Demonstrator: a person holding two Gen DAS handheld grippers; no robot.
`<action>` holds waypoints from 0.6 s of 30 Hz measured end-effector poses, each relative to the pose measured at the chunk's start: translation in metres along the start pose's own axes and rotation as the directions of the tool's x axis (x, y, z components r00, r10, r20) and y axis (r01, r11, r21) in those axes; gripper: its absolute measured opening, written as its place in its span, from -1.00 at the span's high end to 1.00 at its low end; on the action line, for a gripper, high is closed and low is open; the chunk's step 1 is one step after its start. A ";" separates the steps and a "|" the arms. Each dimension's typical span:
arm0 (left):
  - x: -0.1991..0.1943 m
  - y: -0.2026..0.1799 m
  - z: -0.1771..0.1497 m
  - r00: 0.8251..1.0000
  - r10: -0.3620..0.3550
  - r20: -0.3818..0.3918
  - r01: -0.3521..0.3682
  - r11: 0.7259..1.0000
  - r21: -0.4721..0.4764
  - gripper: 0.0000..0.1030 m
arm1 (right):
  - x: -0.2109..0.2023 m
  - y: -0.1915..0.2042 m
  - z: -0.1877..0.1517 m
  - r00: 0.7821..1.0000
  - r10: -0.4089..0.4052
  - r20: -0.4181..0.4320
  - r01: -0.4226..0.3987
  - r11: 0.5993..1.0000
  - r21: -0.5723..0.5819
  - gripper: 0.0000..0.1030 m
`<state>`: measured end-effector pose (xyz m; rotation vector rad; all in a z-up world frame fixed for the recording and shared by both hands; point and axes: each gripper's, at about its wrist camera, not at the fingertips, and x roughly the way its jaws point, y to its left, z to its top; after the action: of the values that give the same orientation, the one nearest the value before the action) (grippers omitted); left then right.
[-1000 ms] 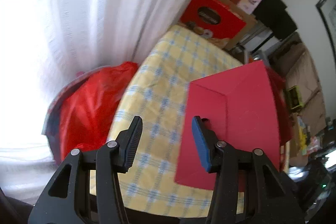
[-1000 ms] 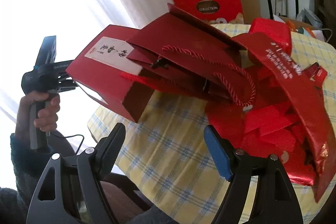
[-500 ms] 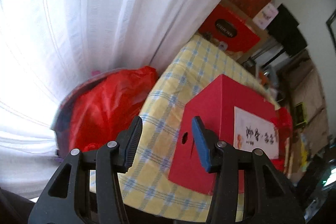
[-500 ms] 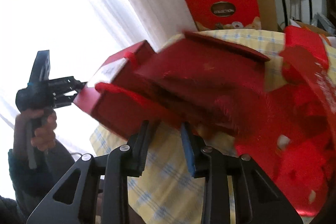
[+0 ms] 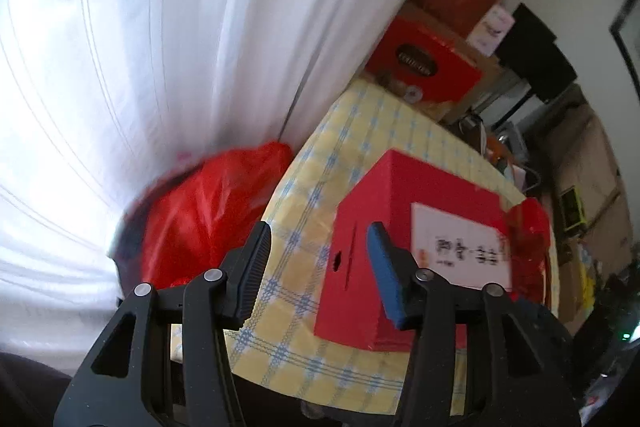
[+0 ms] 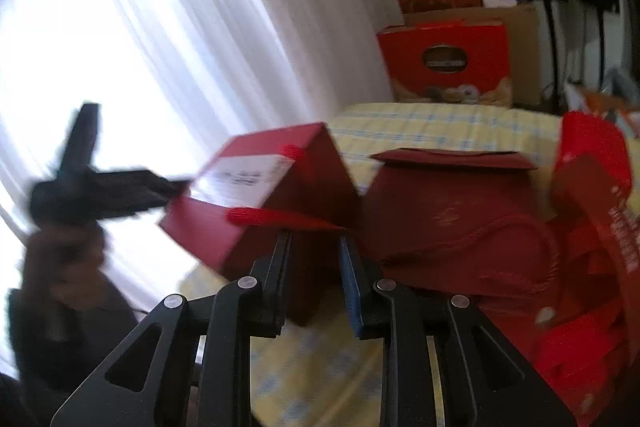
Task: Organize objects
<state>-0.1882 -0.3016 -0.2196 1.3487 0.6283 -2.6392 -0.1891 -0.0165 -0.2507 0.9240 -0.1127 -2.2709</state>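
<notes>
The red gift bag (image 6: 276,195) bore a white label, its writing blurred; the right gripper (image 6: 314,267) was closing on its edge; the left gripper (image 5: 320,267) stood half-open, one pad against the bag.

The person's dark-sleeved hand (image 6: 64,251) is being smeared by blur; the red cardboard box's white label (image 6: 244,179) is being left unreadable.
</notes>
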 end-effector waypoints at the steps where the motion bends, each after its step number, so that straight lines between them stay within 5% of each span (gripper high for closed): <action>1: -0.006 -0.007 0.000 1.000 0.006 0.012 -0.007 1.000 0.025 0.02 | 0.000 -0.001 -0.001 1.000 -0.015 0.008 0.015 1.000 -0.001 0.53; 5: -0.027 -0.049 -0.009 0.999 -0.037 0.030 0.032 0.984 0.176 -0.23 | -0.006 -0.016 -0.002 0.997 -0.058 0.054 0.055 0.997 0.054 0.51; 9: -0.039 -0.112 -0.028 0.989 0.029 0.145 -0.089 0.899 0.428 -0.36 | -0.021 -0.036 -0.004 0.994 -0.089 0.068 0.080 0.989 0.126 0.48; 12: -0.027 -0.166 -0.055 0.970 0.122 0.209 -0.230 0.732 0.642 -0.38 | -0.037 -0.051 -0.007 0.990 -0.112 0.090 0.094 0.980 0.177 0.47; 14: -0.012 -0.198 -0.079 0.963 0.155 0.222 -0.270 0.590 0.761 -0.38 | -0.049 -0.062 -0.010 0.985 -0.140 0.100 0.116 0.970 0.213 0.43; 15: -0.006 -0.208 -0.084 0.962 0.166 0.218 -0.274 0.549 0.790 -0.38 | -0.056 -0.069 -0.011 0.984 -0.147 0.103 0.120 0.965 0.234 0.41; 17: 0.010 -0.227 -0.103 0.947 0.210 0.243 -0.312 0.425 0.849 -0.41 | -0.069 -0.083 -0.015 0.981 -0.163 0.109 0.127 0.950 0.284 0.41; 18: 0.021 -0.236 -0.116 0.924 0.249 0.291 -0.363 0.329 0.872 -0.41 | -0.075 -0.088 -0.017 0.979 -0.171 0.111 0.130 0.944 0.303 0.40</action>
<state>-0.1804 -0.0385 -0.2234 1.2311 -1.2590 -2.6587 -0.1874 0.1001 -0.2471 0.9537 -0.4671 -2.5045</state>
